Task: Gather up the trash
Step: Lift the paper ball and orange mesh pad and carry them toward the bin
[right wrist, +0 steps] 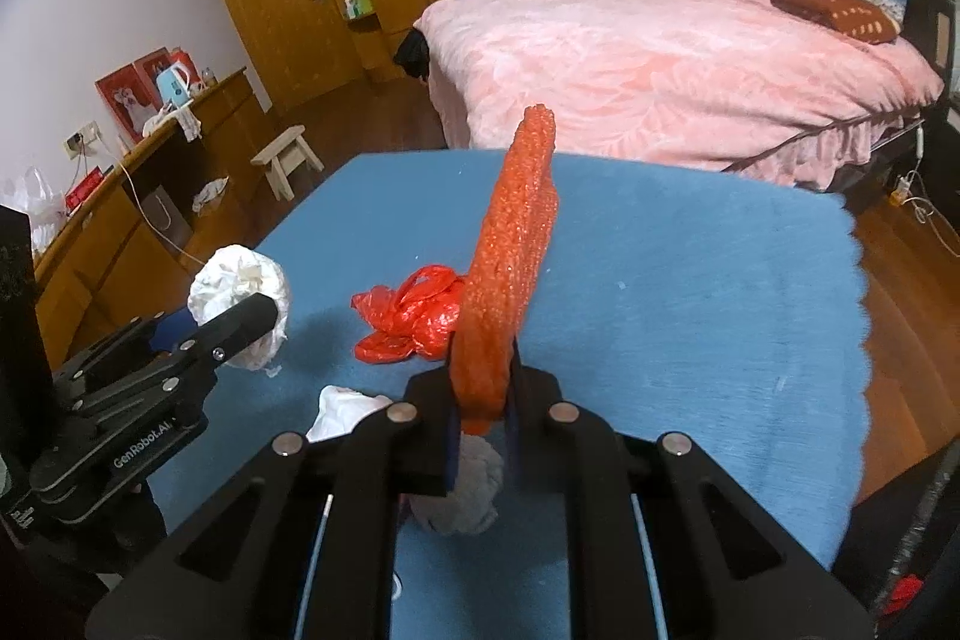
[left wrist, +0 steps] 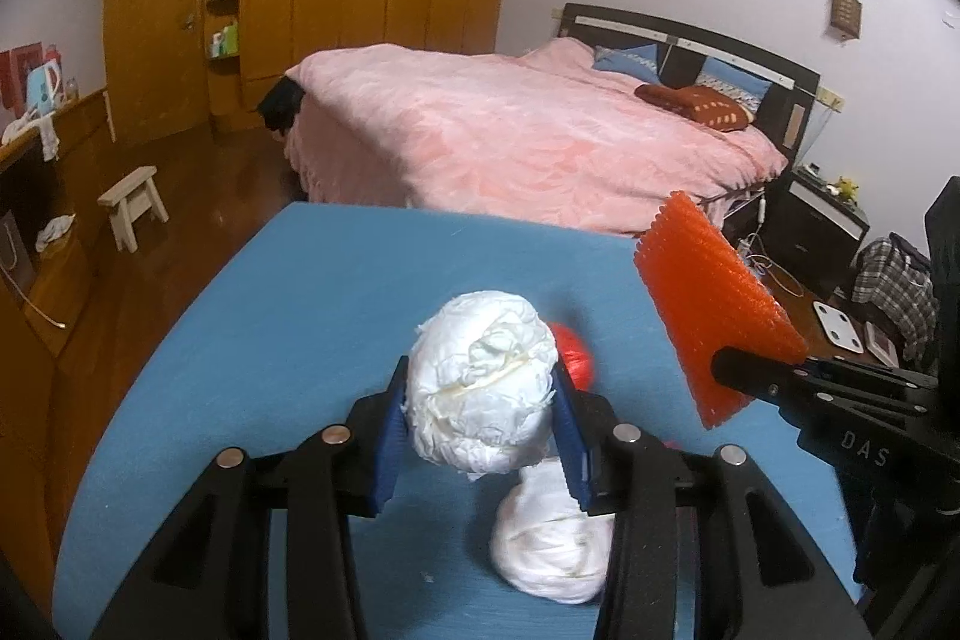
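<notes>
Two grippers hover over the blue-covered desk [right wrist: 690, 280]. Left gripper [left wrist: 480, 400] clamps a crumpled white paper wad [left wrist: 480, 388] between its blue pads; right gripper [right wrist: 483, 412] pinches an orange foam sheet [right wrist: 510, 250], its jaws nearly together. Another white wad [left wrist: 552, 550] and a red plastic bag [right wrist: 408, 316] lie on the desk.

We are seeing a crumpled white paper ball [left wrist: 480, 388] sitting squeezed between blue pads, lifted off the blue tablecloth [left wrist: 288, 292]. A second white paper wad [left wrist: 549, 550] is lying on the cloth just below it. An orange foam net sheet [left wrist: 714, 304] is standing tilted on edge in the air, pinched at its lower end. A crumpled red plastic bag [right wrist: 414, 316] is lying on the cloth between them, and a greyish wad [right wrist: 474, 490] is resting nearer the front edge.
</notes>
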### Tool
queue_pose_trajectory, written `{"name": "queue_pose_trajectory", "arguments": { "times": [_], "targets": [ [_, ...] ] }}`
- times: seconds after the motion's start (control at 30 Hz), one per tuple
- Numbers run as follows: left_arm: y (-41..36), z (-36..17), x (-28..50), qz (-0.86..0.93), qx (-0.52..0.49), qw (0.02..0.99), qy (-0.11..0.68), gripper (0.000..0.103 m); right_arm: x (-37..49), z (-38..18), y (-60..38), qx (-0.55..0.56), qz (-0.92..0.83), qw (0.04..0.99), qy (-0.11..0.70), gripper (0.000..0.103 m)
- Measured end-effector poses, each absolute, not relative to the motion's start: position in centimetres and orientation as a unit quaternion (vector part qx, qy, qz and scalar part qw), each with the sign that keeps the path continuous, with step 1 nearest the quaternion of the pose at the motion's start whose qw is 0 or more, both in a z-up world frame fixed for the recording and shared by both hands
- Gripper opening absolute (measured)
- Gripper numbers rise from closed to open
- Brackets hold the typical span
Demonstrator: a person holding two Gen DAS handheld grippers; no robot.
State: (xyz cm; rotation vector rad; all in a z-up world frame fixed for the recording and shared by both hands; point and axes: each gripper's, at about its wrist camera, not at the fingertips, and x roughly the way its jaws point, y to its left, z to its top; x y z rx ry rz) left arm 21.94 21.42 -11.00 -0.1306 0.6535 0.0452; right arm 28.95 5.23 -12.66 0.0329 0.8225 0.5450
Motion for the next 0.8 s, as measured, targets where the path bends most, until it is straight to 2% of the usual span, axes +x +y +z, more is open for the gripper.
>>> {"name": "queue_pose_trajectory", "arguments": {
  "times": [0.8],
  "targets": [
    [7.2,-5.2,19.6,-0.082,-0.048,0.953,0.287,0.043,21.8,-5.3,-9.7,0.046,0.184,0.917,0.35,0.011]
  ]
}}
